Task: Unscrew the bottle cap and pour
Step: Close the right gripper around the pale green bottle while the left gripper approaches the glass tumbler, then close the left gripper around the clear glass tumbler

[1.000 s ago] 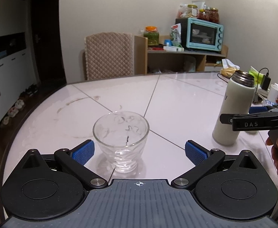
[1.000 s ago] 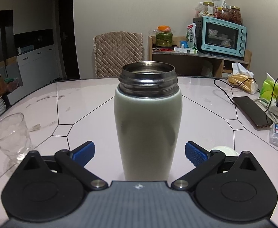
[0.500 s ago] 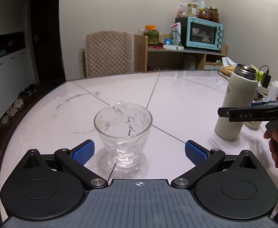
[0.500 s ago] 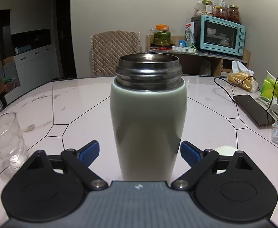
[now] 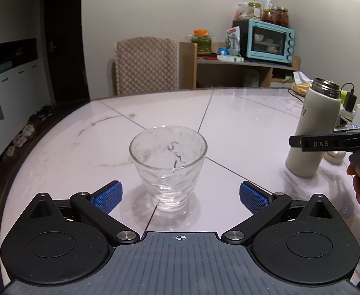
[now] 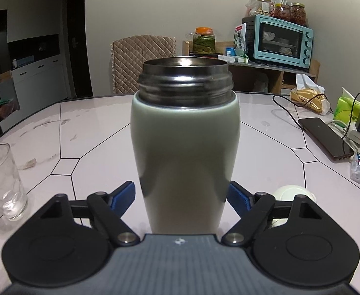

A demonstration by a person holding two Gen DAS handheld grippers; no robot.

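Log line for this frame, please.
bottle: uncapped, upright | right hand-held gripper: closing on bottle | left hand-held gripper: open around glass | pour: not started

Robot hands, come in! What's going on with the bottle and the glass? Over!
Right gripper closed on bottle, cap off beside it. Left gripper open around glass, not touching. Nothing between them.

The flask (image 6: 185, 147) is hiding its own foot behind the right gripper (image 6: 181, 195) body, and whether the pads are touching it is unclear. The cap (image 6: 290, 194) is lying half hidden behind a finger. The glass (image 6: 4, 179) is running off the left edge.
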